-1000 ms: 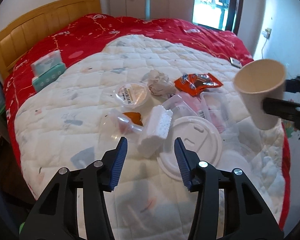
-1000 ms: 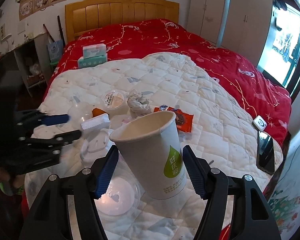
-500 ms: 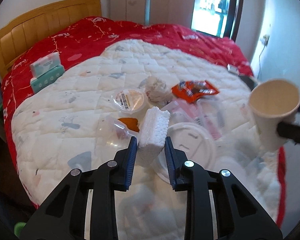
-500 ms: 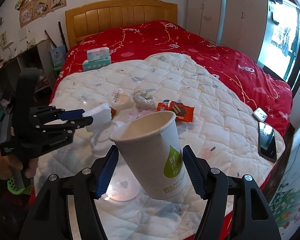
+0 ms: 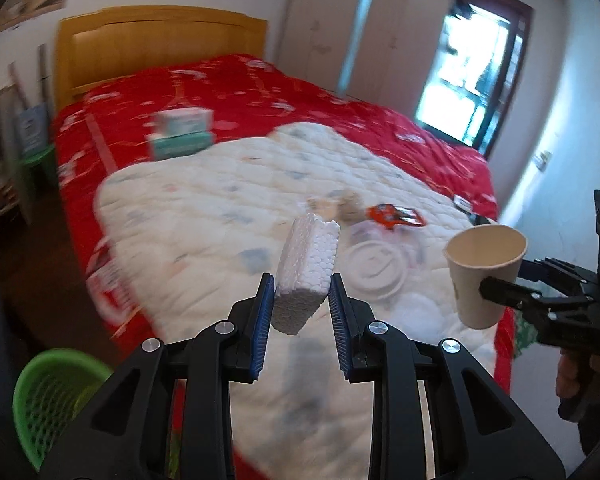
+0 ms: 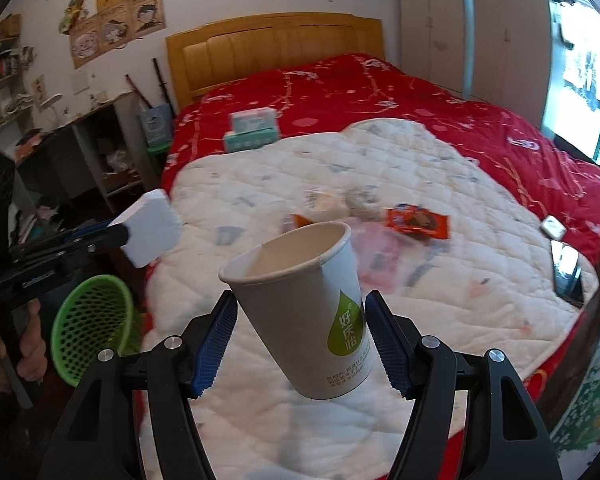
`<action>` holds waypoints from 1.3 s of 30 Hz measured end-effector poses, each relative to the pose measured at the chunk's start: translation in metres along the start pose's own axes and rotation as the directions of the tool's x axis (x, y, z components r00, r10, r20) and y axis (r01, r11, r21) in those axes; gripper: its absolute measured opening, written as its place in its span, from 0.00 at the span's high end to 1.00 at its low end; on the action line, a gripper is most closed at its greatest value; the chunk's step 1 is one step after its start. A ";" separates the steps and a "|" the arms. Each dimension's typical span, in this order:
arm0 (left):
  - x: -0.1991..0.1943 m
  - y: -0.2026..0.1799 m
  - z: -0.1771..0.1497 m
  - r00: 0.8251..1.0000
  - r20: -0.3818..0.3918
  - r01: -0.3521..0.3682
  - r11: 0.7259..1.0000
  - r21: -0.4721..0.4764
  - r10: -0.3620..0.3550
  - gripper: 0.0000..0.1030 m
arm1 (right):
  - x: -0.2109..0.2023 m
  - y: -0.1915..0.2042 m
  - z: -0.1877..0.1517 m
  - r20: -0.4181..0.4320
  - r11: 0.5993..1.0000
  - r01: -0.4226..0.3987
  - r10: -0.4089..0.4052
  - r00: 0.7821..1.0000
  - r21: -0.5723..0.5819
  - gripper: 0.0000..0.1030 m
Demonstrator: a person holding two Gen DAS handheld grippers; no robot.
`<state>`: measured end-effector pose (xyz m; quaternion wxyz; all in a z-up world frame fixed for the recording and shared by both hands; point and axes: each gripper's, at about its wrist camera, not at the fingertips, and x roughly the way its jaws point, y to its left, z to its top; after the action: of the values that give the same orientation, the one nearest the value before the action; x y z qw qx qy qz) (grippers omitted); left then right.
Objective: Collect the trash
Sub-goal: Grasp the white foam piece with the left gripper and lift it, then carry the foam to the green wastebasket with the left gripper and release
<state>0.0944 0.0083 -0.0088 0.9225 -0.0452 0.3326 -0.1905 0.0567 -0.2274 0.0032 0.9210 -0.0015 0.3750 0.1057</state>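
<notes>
My left gripper (image 5: 300,312) is shut on a white foam block (image 5: 308,268) and holds it in the air over the bed's near left corner. The block also shows in the right wrist view (image 6: 150,232). My right gripper (image 6: 298,344) is shut on a tilted white paper cup (image 6: 312,312) with a green logo, also seen in the left wrist view (image 5: 482,272). A green mesh basket (image 5: 52,396) stands on the floor by the bed, below the left gripper (image 6: 92,324). An orange wrapper (image 6: 416,222), a round lid (image 5: 376,268) and other plastic trash lie on the white quilt (image 6: 340,176).
Tissue boxes (image 6: 254,128) sit on the red bedspread near the wooden headboard (image 6: 272,52). A phone (image 6: 568,276) and a small white device (image 6: 554,227) lie at the quilt's right edge. Cluttered shelves (image 6: 80,152) stand left of the bed.
My left gripper closed on the foam block, lifted it off the quilt and swung left toward the bed's edge. The green basket came into view. My right gripper kept hold of the cup.
</notes>
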 end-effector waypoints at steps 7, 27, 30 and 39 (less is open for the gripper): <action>-0.054 0.072 -0.049 0.977 -0.024 -0.213 0.973 -0.090 0.212 0.74 | 0.007 0.050 0.000 -0.011 0.995 -0.088 0.088 0.996 -0.043 0.38; -0.045 0.170 -0.150 0.905 -0.291 -0.392 0.875 -0.283 0.312 0.51 | 0.034 0.141 -0.002 -0.088 0.964 -0.228 0.218 0.972 -0.137 0.38; -0.061 0.175 -0.154 0.905 -0.272 -0.403 0.864 -0.303 0.327 0.50 | 0.039 0.153 -0.003 -0.103 0.958 -0.247 0.234 0.967 -0.149 0.38; -0.118 0.192 -0.155 0.888 -0.210 -0.459 0.810 -0.364 0.409 0.42 | 0.065 0.208 -0.007 -0.166 0.919 -0.337 0.307 0.937 -0.205 0.38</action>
<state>-0.0252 0.2377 -0.0993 0.8898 -0.1458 0.4217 0.0959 0.0564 -0.0118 -0.0308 0.8579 -0.0532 0.4150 0.2984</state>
